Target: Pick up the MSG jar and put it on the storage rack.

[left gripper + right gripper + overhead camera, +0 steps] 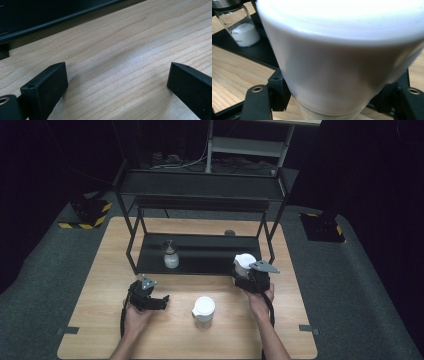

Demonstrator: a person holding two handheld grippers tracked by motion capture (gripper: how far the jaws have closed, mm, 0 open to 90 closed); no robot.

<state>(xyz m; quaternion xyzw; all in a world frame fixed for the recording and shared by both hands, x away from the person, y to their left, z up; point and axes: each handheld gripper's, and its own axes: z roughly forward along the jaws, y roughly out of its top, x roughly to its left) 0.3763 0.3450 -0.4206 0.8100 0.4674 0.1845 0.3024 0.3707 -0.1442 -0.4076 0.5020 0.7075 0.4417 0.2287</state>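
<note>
My right gripper (pixel 243 270) is shut on a white-lidded jar (pixel 244 261), held at the front right corner of the black rack's lower shelf (pixel 210 254). In the right gripper view the jar's white lid (pixel 337 62) looms large between the jaws of my right gripper (pixel 332 95). A second white-lidded jar (pixel 204 310) stands on the wooden table (pixel 100 320) between my hands. My left gripper (pixel 164 301) rests low at the left, pointing right. Its jaws stand wide apart with only bare wood between them, as my left gripper (pixel 117 75) shows in its own view.
A glass jar of white powder (pixel 170 254) stands on the lower shelf's left part and appears again as the glass jar (pixel 240 27) in the right gripper view. The rack's upper shelf (pixel 200 185) overhangs the lower one. Dark floor surrounds the table.
</note>
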